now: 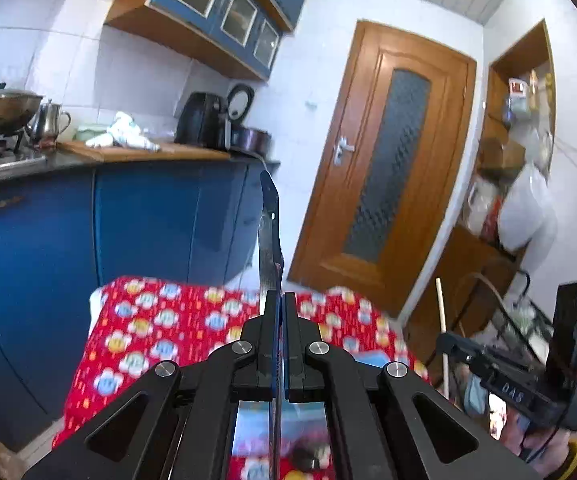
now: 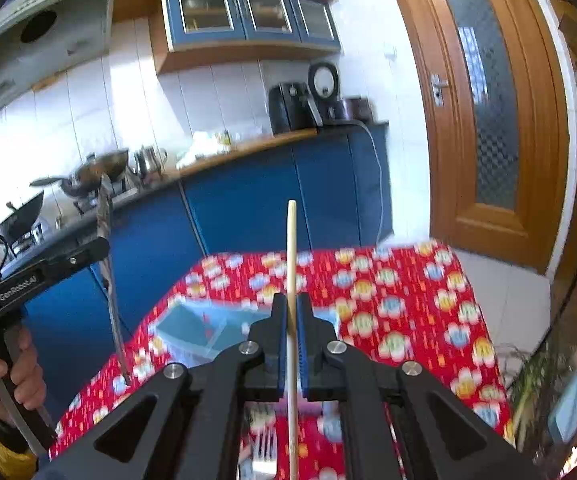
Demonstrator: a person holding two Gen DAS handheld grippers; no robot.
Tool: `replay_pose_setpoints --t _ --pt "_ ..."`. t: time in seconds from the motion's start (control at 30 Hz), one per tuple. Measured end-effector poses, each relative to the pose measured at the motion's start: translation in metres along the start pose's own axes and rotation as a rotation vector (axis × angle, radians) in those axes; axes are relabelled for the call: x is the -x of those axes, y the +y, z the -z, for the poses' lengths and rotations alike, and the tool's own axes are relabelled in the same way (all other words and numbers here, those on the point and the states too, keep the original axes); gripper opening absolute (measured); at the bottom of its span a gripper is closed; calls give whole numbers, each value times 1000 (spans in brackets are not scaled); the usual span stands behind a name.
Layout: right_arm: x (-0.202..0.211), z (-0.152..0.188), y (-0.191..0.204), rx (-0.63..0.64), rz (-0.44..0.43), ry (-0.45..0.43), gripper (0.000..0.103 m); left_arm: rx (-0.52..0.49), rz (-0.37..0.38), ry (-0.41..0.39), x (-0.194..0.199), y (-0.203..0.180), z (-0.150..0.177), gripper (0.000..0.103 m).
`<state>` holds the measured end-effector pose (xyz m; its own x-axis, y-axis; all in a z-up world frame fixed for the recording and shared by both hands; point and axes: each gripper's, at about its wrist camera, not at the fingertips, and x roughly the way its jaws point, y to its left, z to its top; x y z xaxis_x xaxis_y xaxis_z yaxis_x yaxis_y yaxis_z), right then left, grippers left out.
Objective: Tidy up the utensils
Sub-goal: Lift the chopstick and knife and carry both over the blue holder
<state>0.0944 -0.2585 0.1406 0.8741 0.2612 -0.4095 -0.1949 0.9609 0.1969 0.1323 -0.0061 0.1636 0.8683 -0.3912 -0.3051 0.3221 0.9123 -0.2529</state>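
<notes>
Claws holding a knife and a chopstick

Left claw (image 1: 279, 300) is squeezing a knife (image 1: 269, 236), clamped on its blade, with the dark handle sticking out ahead. Right claw (image 2: 291, 308) is squeezing a pale chopstick (image 2: 291, 256), which is pointing up past the tips. Both are hanging over the surface (image 2: 408, 308) with the red flower cloth. A fork (image 2: 264, 452) is lying on the cloth under the right claw.

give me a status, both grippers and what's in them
Left gripper shut on knife. Right gripper shut on chopstick. Both held above red tablecloth. Nothing in the way.
</notes>
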Motion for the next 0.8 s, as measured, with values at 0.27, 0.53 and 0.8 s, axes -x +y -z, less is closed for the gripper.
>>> replay_pose_setpoints --t 0.27,0.53,0.8 --pt "-36 -12 4 42 -8 -144 6 -33 -52 -88 -35 -3 -9 1" --pt "-70 -2 0 98 15 -208 6 -57 -85 -96 -64 4 18 1" --pt "-88 19 -9 122 41 -159 6 -46 -87 -33 -78 13 51 1"
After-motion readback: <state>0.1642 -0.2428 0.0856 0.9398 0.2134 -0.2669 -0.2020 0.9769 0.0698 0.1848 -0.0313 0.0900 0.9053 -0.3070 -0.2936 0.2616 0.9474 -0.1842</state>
